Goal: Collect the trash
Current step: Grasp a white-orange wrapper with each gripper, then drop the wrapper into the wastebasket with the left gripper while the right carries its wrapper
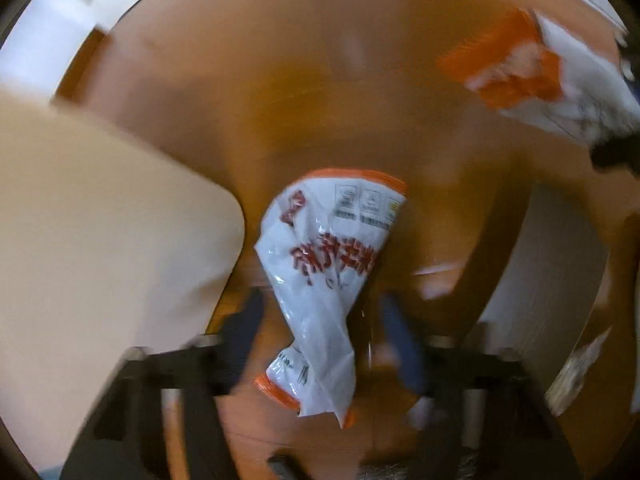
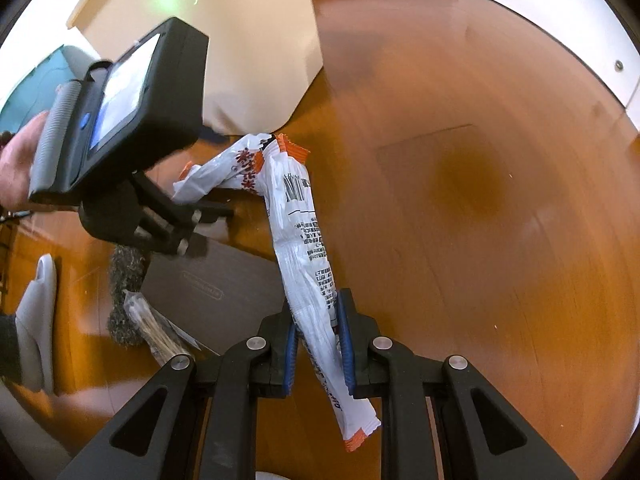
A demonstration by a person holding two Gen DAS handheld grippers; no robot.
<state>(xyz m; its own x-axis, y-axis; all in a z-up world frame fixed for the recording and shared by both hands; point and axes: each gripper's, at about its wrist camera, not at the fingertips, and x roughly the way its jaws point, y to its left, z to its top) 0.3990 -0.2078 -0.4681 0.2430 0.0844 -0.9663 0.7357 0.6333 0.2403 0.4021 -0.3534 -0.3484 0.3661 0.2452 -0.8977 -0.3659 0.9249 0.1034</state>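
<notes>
While each hand-held gripper, left (image 1: 320,320) and right (image 2: 318,340), grips its own white-and-orange wrapper (image 2: 308,280) clear above the wooden floor (image 2: 460,200), both still await binning.

Glossy orange-brown wood floor (image 2: 460,200) w/ soft glare patches. White wall (image 2: 560,20) + baseboard runs along far edge. Cream rounded-corner furniture panel (image 2: 256,60) stands on floor at left; grey flat mat (image 2: 224,280) nr it.
</notes>
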